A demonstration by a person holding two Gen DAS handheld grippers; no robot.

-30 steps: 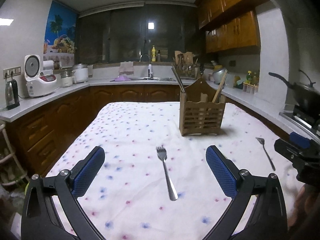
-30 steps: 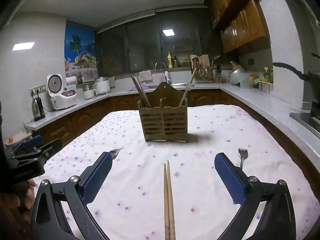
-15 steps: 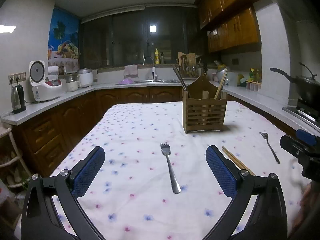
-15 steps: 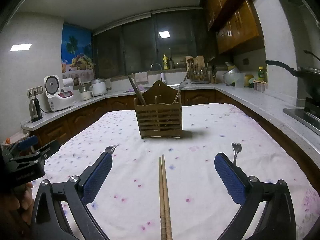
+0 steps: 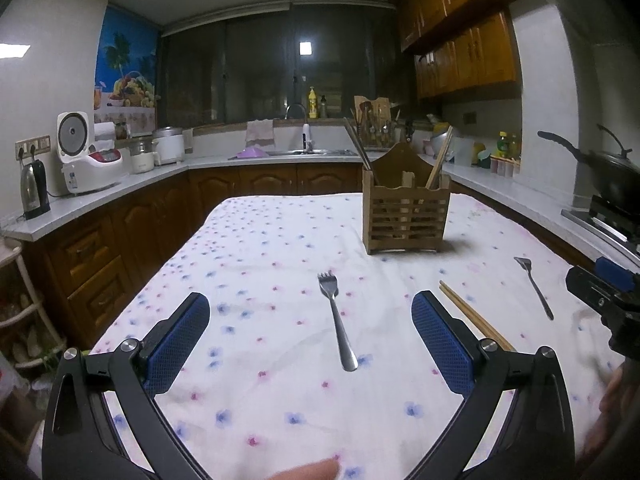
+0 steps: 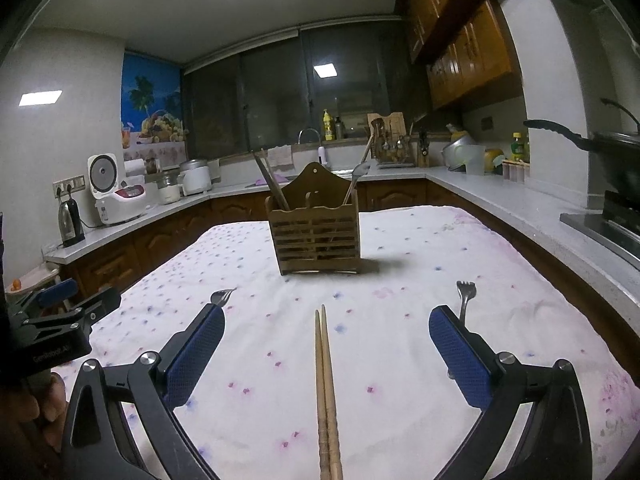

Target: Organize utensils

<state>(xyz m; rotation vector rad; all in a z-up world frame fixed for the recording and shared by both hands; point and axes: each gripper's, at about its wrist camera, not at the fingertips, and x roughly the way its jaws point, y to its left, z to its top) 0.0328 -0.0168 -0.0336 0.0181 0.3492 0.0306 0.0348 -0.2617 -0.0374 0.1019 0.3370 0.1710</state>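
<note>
Wooden caddy (image 6: 316,232) holds dark chopsticks (image 6: 272,182) left, a spoon (image 6: 358,178) right; both tongs (image 5: 310,340) (image 6: 326,354) spread, empty.

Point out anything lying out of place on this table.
Two forks and a pair of chopsticks lie loose on the flowered tablecloth, outside the wooden utensil holder. Nothing looks spilled or damaged.

Desk (image 5: 280,240) fills the lower frame, draped in a floral cloth (image 6: 440,360). Wooden utensil caddy (image 5: 405,218) stands right of centre; fork (image 5: 338,320) lies mid-frame, chopsticks (image 5: 472,314) just right of it, second fork (image 5: 534,292) far right.
</note>
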